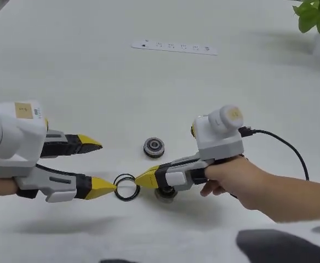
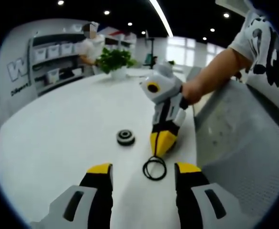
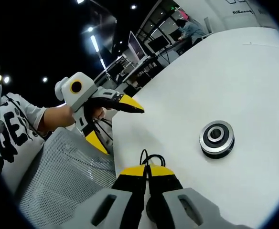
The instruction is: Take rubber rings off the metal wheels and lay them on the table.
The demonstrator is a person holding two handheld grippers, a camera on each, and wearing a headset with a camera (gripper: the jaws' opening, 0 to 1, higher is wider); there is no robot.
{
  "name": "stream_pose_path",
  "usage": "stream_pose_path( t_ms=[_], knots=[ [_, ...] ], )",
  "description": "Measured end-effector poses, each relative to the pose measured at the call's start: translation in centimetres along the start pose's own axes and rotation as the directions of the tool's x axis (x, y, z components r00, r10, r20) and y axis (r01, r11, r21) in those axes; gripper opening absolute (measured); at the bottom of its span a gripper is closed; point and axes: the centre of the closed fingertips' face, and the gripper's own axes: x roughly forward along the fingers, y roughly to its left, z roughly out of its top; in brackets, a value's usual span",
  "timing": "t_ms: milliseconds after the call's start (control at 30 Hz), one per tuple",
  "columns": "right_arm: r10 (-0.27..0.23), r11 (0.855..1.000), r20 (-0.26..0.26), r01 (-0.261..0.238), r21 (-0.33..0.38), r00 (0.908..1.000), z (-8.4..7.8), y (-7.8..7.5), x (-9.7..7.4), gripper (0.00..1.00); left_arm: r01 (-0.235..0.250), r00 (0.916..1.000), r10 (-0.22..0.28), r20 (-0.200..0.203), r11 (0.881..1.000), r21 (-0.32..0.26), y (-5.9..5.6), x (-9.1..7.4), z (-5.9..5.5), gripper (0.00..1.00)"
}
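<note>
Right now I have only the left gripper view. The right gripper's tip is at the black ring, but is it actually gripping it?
Observer: Yes. In the right gripper view, the right gripper has its jaws shut together on the rubber ring, which loops out past the tips.
Operator: I see one wheel standing in the open. Is there another?
Observer: Yes. The head view shows a second metal wheel under the right gripper, which hides it from you.
Operator: Is there anything farther out?
Observer: A white power strip lies on the far side of the table.
</note>
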Motion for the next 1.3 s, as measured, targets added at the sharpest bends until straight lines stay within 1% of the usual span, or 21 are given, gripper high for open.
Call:
stream_pose_path(
  t_ms=[133, 400, 567, 900, 1100, 1300],
  knots=[
    [-0.004, 1.0, -0.002, 0.004, -0.006, 1.0, -0.03, -0.03, 0.04, 0.0, 0.001, 1.0, -0.001, 0.0, 1.0, -0.002, -0.01, 0.1, 0.07, 0.53],
    [-0.033, 0.998, -0.023, 0.031, -0.059, 0.9992, -0.25, -0.31, 0.12, 0.0, 0.001, 1.0, -0.001, -0.007, 1.0, -0.004, -0.15, 0.14, -0.05, 0.53],
    [-0.054, 0.994, -0.035, 0.05, -0.093, 0.9979, -0.34, -0.56, 0.08, 0.04, 0.001, 0.9999, -0.001, -0.014, 1.0, 0.0, -0.21, 0.15, -0.17, 0.53],
    [-0.075, 0.986, -0.058, 0.065, -0.155, 0.9955, -0.49, -0.61, 0.04, 0.09, 0.001, 0.9999, -0.001, -0.015, 1.0, -0.001, -0.27, 0.13, -0.03, 0.53],
    [-0.078, 0.984, -0.057, 0.067, -0.164, 0.9953, -0.4, -0.85, -0.25, 0.09, 0.0, 0.9998, 0.0, -0.017, 1.0, 0.0, -0.13, 0.09, 0.04, 0.53],
    [-0.085, 0.982, -0.032, 0.079, -0.171, 0.9959, 0.41, -0.96, -0.86, 0.09, 0.0, 0.9998, 0.0, -0.02, 1.0, 0.001, 0.09, 0.24, 0.12, 0.52]
  ],
)
